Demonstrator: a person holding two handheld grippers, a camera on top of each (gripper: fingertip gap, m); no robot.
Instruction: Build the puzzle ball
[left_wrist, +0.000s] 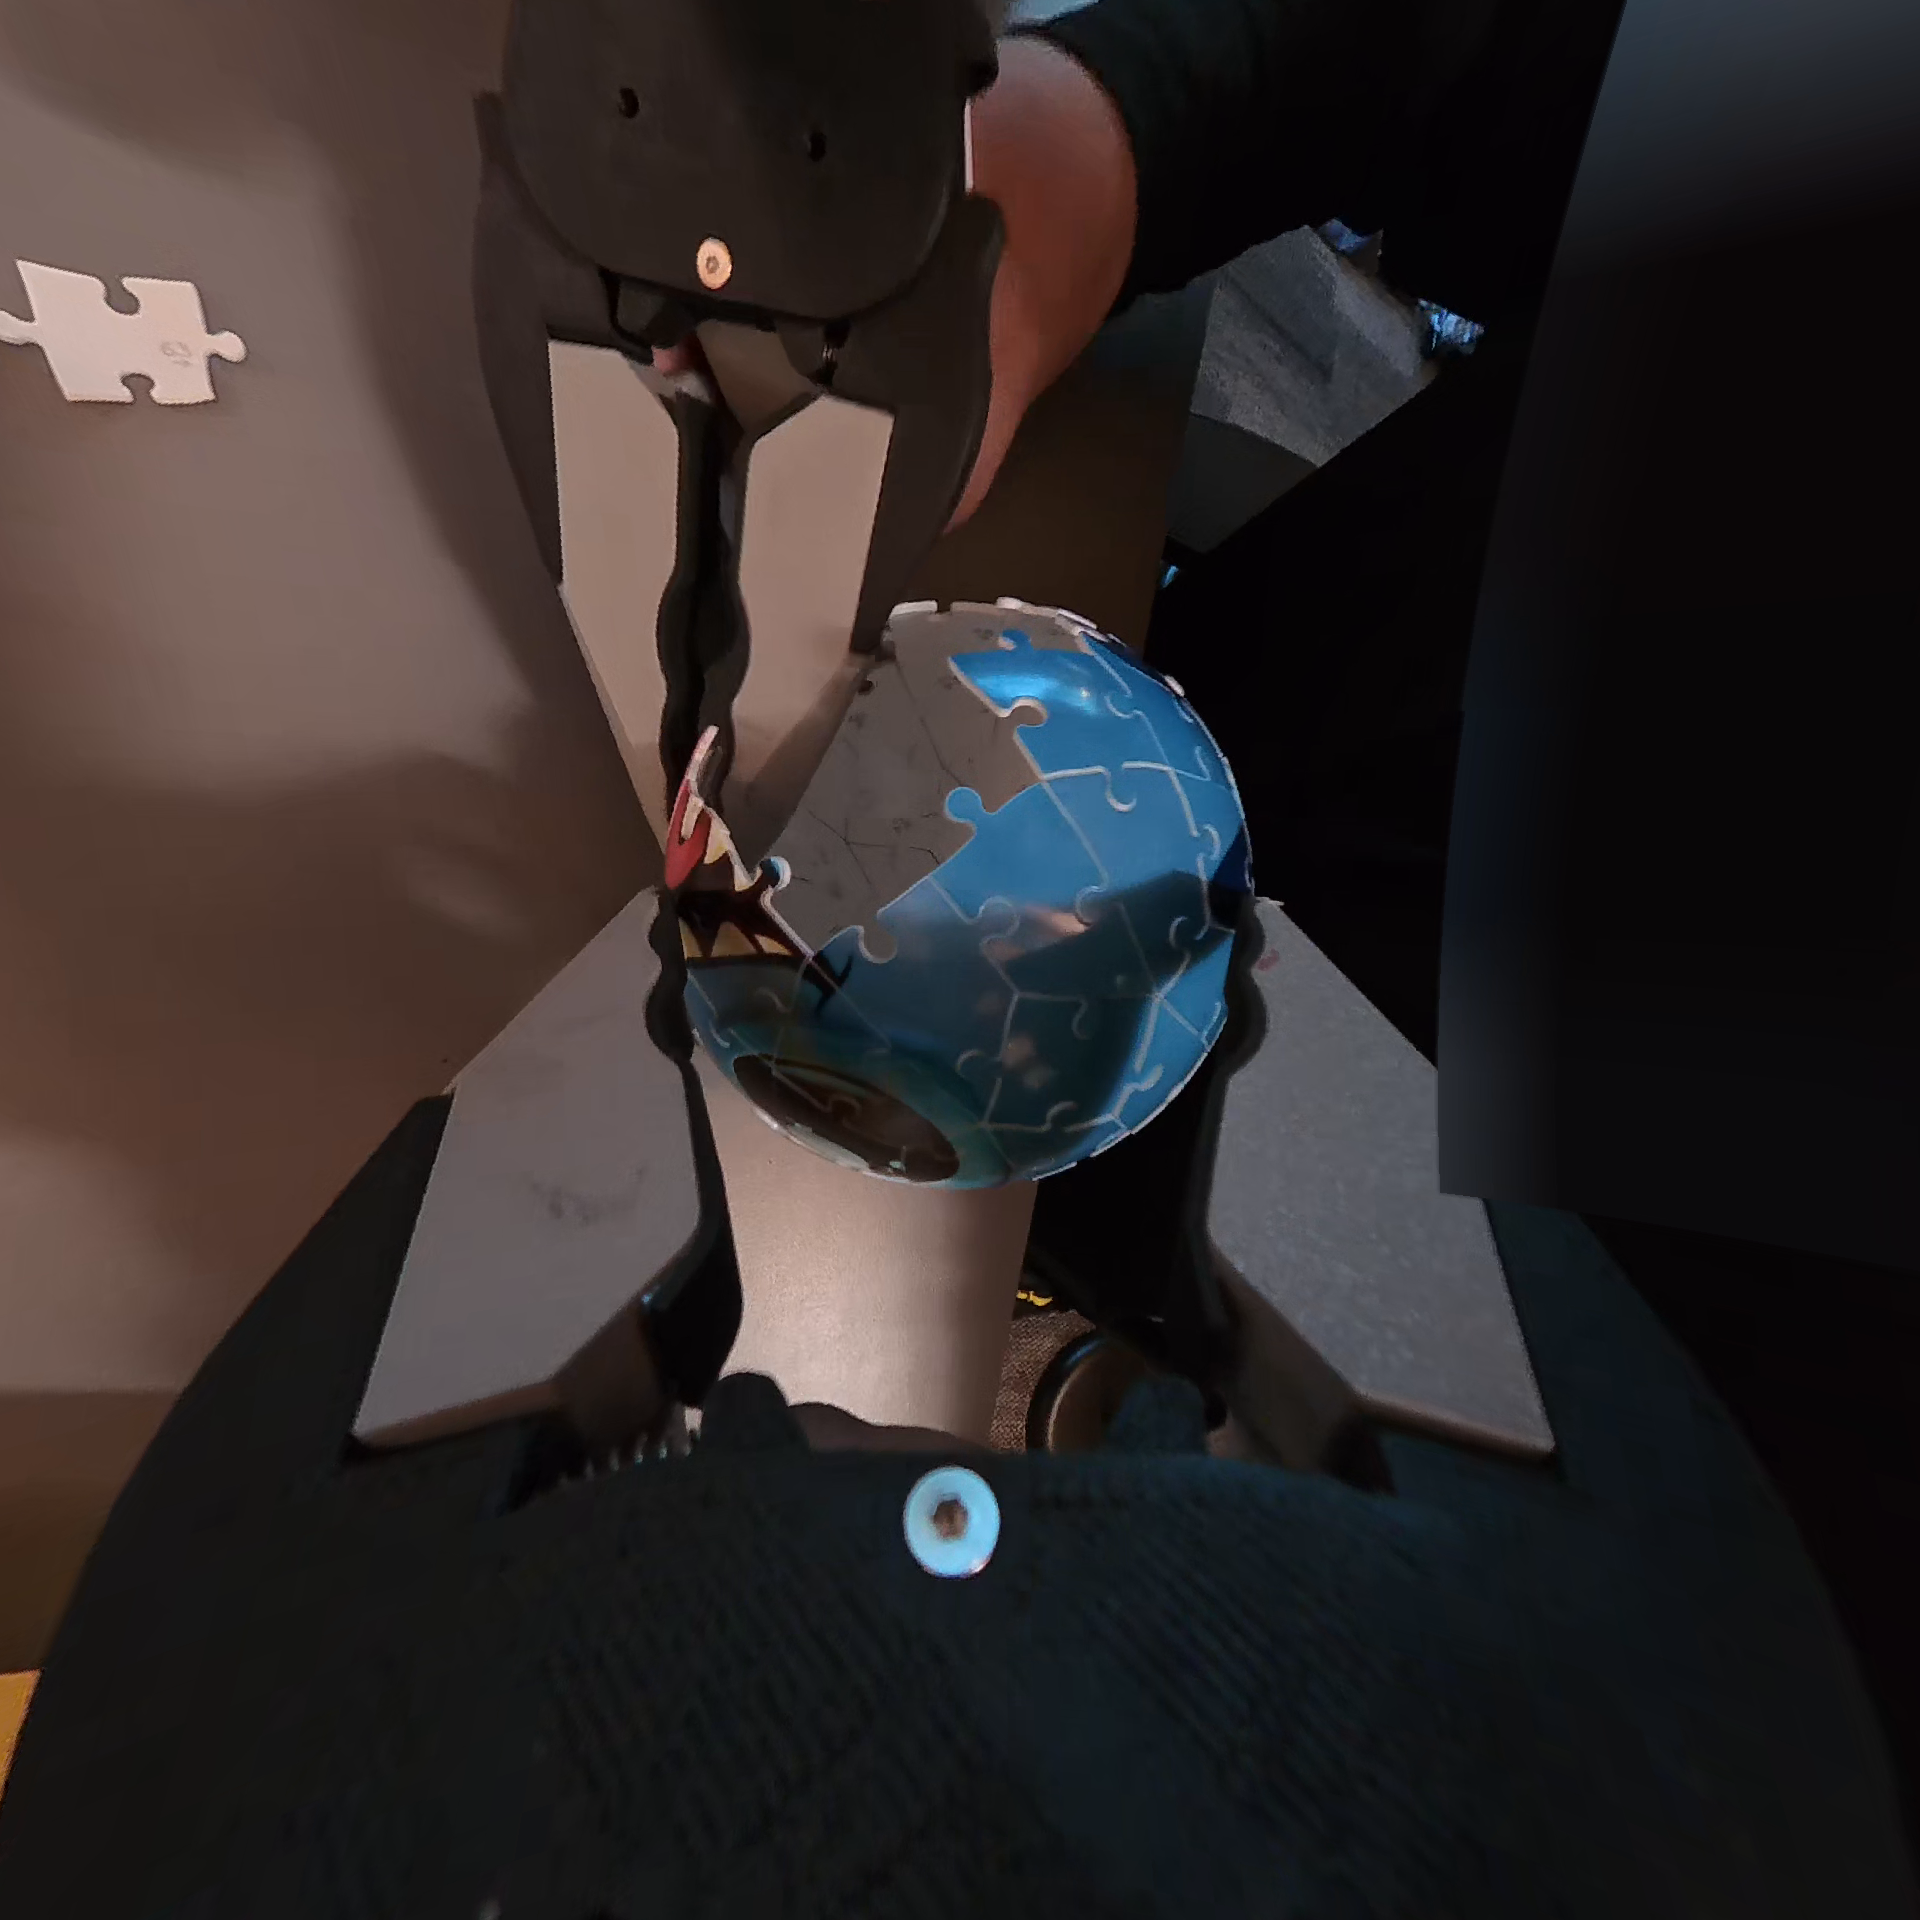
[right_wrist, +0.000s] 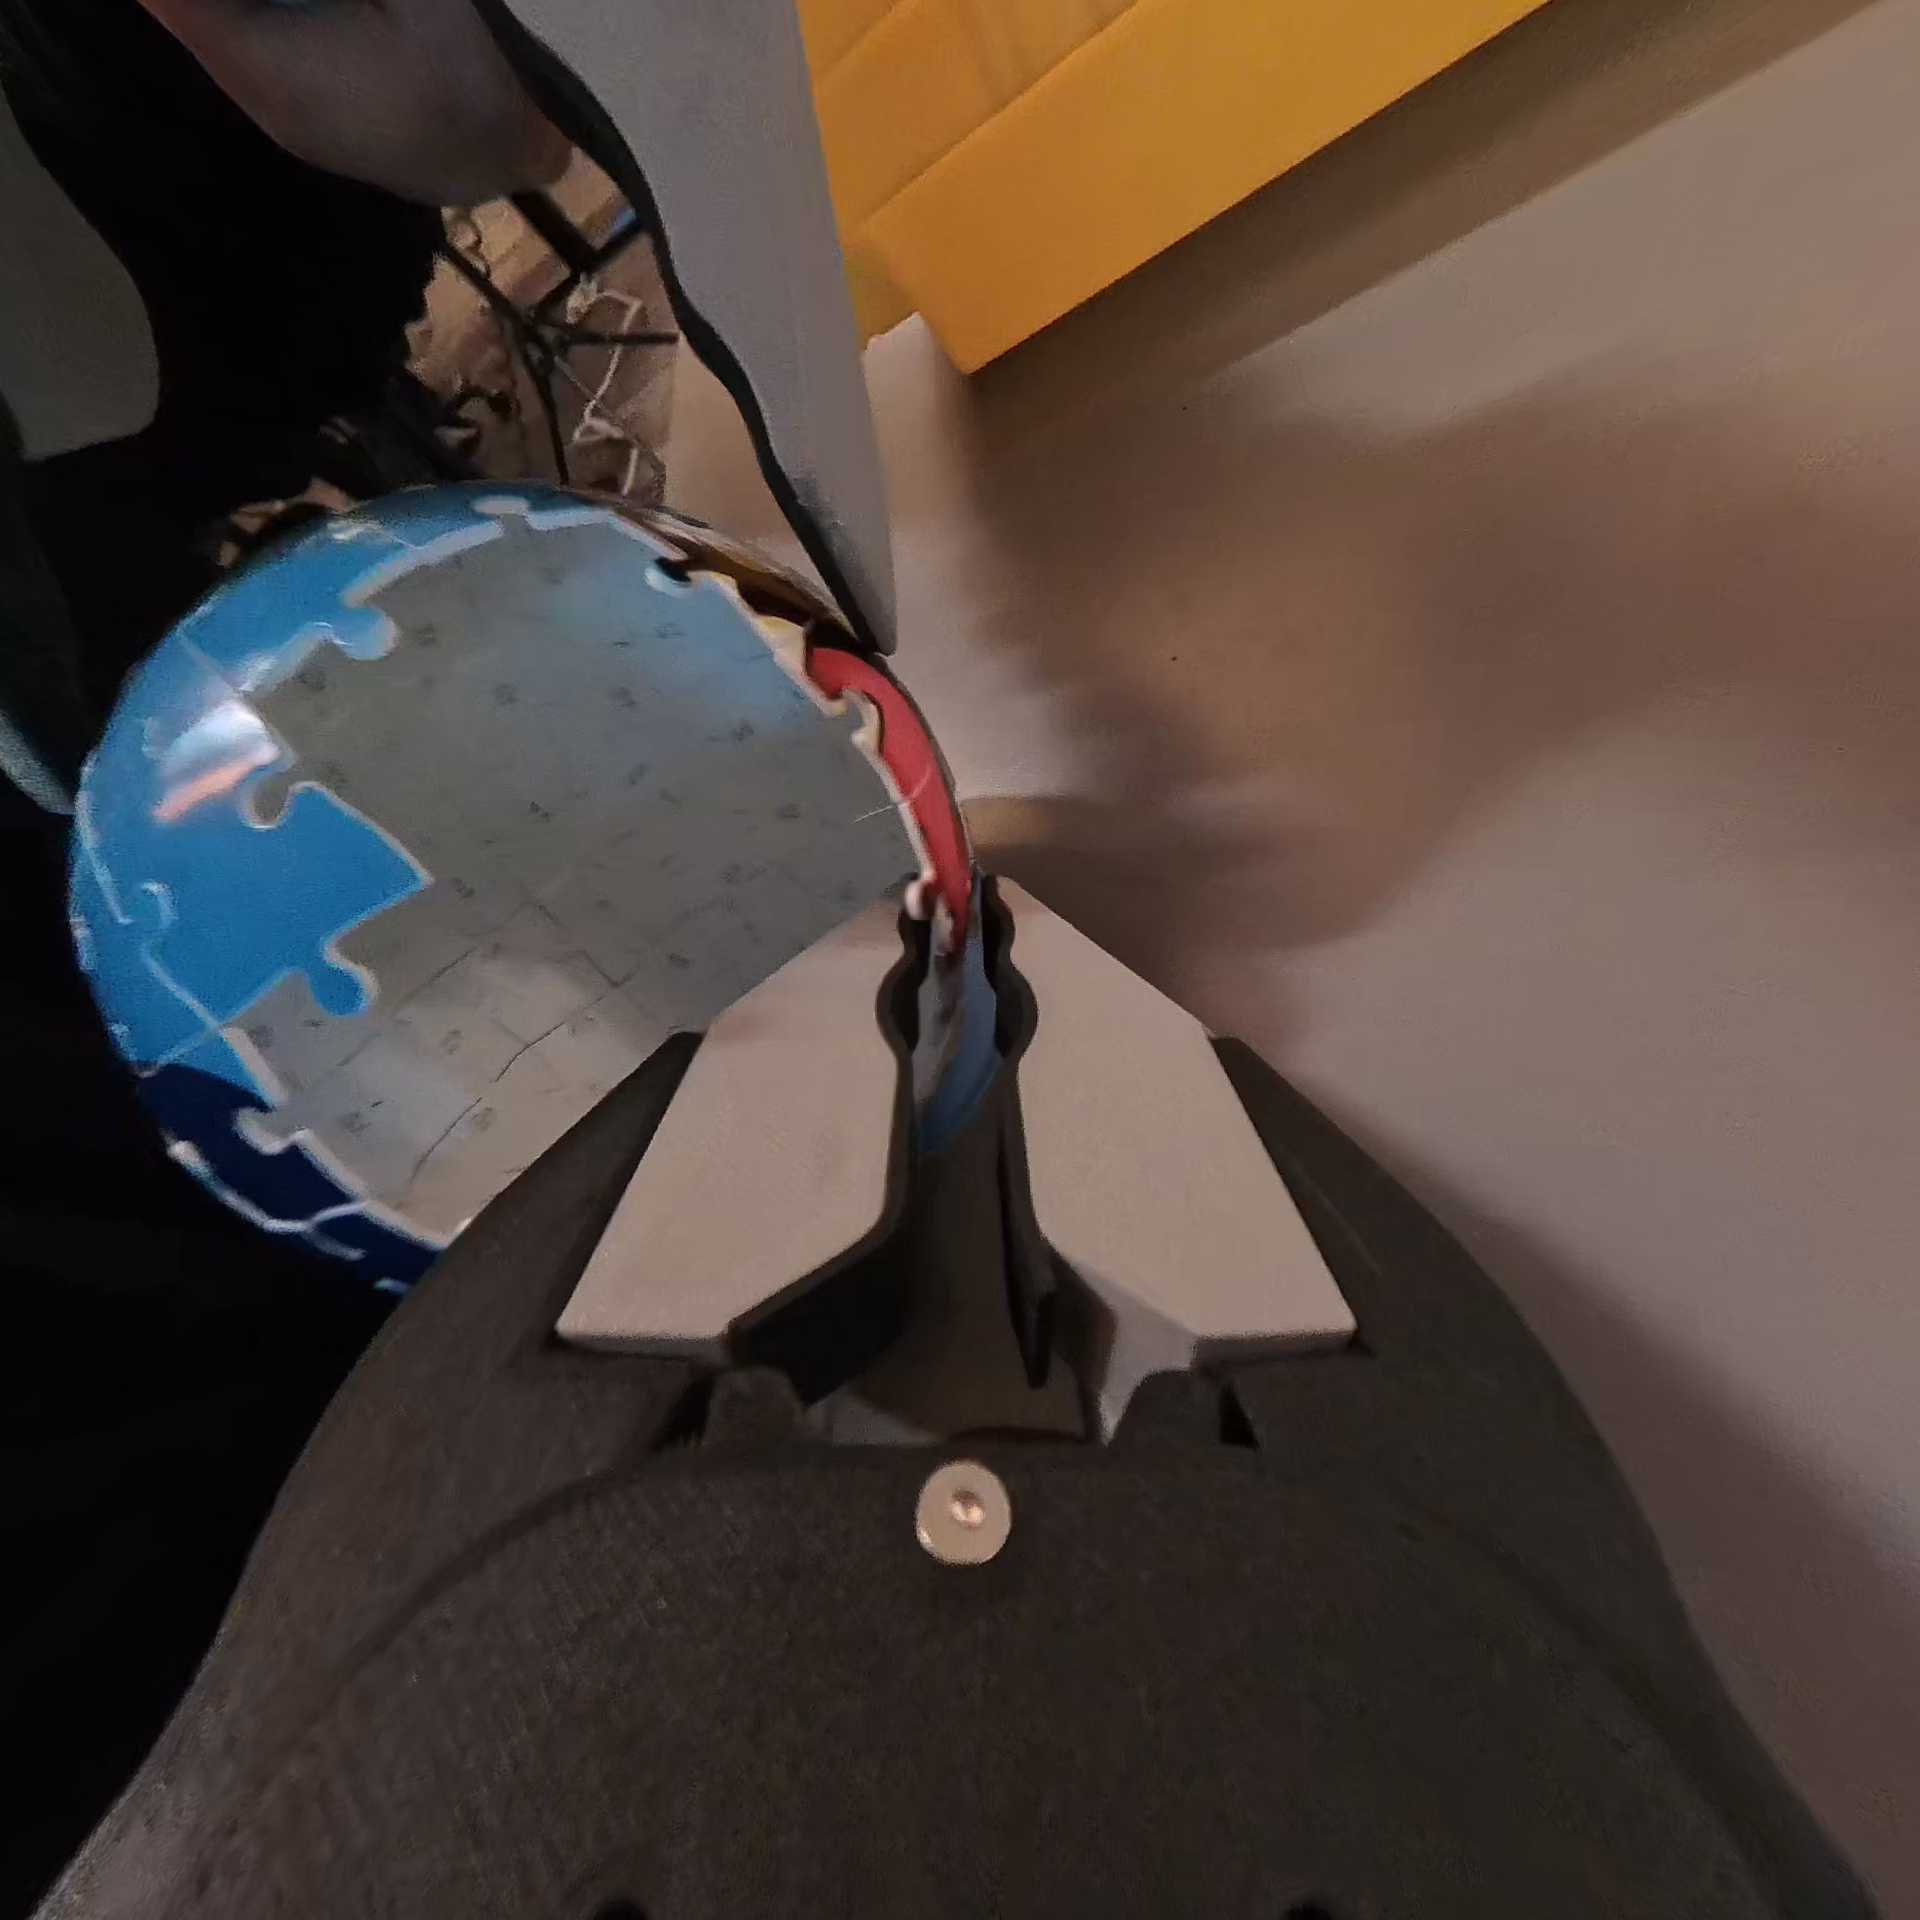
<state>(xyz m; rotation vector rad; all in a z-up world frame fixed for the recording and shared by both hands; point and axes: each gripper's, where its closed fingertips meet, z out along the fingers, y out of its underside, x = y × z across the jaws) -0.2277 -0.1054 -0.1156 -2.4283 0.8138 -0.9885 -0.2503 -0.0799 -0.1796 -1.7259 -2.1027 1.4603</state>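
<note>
Blue glossy plastic puzzle ball (left_wrist: 1049, 935), part-built w/ a wide gap showing the grey inner faces of its pieces, sits clamped between the fingers of the left gripper (left_wrist: 961, 961), held above the beige tabletop (left_wrist: 260, 727). Opposite the ball, the black right gripper (left_wrist: 698, 774) pinches a curved red-and-white puzzle piece (left_wrist: 694, 821) at the rim of the gap, fingers nearly closed on it; piece touches the ball's edge next to dark red-and-yellow artwork. Right wrist view: same piece (right_wrist: 914, 769) runs along the gap's rim into the right gripper (right_wrist: 954, 940). Beyond the ball, far-left on the tabletop, lies a loose white jigsaw piece (left_wrist: 125, 338), face down. Yellow block (right_wrist: 1039, 177) rests on the tabletop, well apart from the ball.
</note>
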